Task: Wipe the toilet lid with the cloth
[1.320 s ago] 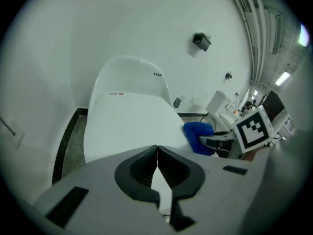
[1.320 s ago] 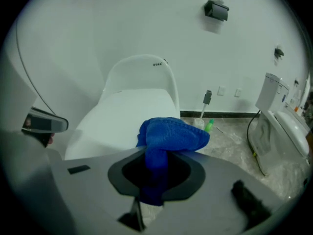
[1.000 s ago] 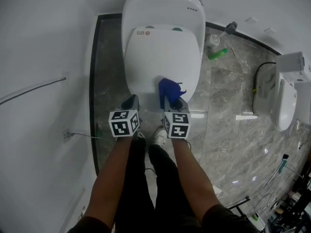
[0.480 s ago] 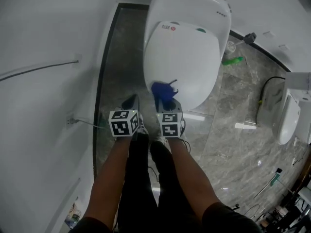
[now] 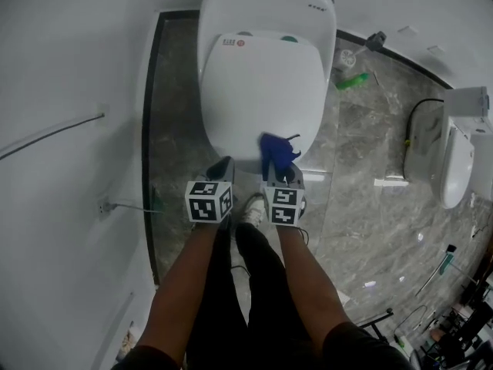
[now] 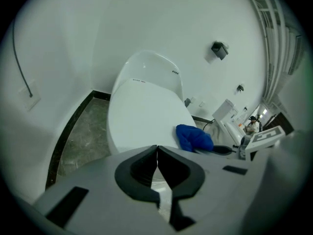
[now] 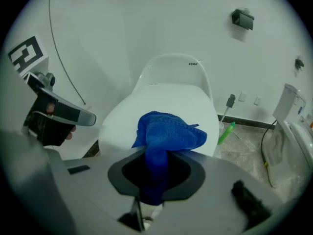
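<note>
I am looking down at a closed white toilet lid (image 5: 258, 91) in the upper middle of the frame. My right hand-held gripper (image 5: 283, 174) is pinching a bunched, fuzzy blue cloth (image 5: 276, 151) at the lid's lower right edge. My left hand-held gripper (image 5: 223, 168) is pressed together, holding nothing. The wiping seems barely begun, with nearly the whole lid still waiting.

Left of the left tongs (image 5: 223, 166), white wall (image 5: 62, 68) with a thin cable (image 5: 54, 139) and a socket (image 5: 102, 205). Beneath, grey marbled floor (image 5: 362, 168), edged by a dark strip (image 5: 152, 114) along the wall. Right of the right tongs (image 5: 279, 168), a green bottle (image 5: 350, 81) lying on the floor. Farther right, a second white toilet (image 5: 454, 164).
</note>
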Tool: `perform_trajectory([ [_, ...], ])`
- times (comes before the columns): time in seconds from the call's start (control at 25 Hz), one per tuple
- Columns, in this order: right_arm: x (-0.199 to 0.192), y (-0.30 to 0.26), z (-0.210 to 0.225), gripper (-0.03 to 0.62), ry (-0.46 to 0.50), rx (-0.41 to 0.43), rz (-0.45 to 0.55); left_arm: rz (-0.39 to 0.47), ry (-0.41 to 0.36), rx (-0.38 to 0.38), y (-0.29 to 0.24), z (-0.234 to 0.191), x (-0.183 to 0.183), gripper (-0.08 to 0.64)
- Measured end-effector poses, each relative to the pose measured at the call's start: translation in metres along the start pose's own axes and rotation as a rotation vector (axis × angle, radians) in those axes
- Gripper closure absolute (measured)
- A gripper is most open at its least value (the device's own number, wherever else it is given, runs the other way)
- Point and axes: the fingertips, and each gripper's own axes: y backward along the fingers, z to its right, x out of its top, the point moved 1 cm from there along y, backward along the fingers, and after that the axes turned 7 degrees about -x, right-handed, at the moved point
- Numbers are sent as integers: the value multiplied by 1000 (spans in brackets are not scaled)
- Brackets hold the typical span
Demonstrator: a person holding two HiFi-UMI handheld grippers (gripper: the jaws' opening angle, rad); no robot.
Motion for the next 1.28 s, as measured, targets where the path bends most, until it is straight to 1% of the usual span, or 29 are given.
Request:
perform_trajectory([
  [0.24, -22, 1, 56, 535, -73, -93, 0, -34, -57, -48, -20, 30, 0, 548],
  [0.36, -32, -2, 78, 535, -107, -136, -44, -47, -71, -60, -26, 39, -1, 548],
  [0.44, -33, 2, 92, 535, -109, -169, -59, -38, -78, -73, -24, 46, 2, 548],
  [0.48, -25, 8, 96, 535, -92, -178, -36, -17, -81, -82, -20, 50, 7, 548],
  [0.56, 3, 30, 94, 535, -63, -168, 48, 49, -108, -93, -1, 61, 25, 548],
  [0.64, 41, 66, 84, 535, -55, -125, 137, 105, -145, -79, 30, 76, 47, 548],
  [0.8, 136, 167, 60, 535, -41, -25, 321, 211, -182, -63, 103, 121, 107, 548],
  [0.92, 208, 244, 44, 535, -43, 16, 443, 307, -270, -36, 169, 151, 157, 548],
  [1.04, 266, 300, 50, 535, -72, 5, 537, 411, -365, -24, 222, 179, 203, 548],
  [1.12, 294, 327, 52, 535, -61, -3, 597, 461, -407, -29, 247, 198, 225, 548],
  [1.2, 315, 349, 52, 535, -26, -5, 643, 530, -438, -71, 268, 222, 245, 548],
  [1.28, 328, 368, 53, 535, -15, -2, 682, 596, -474, -118, 288, 246, 261, 548],
])
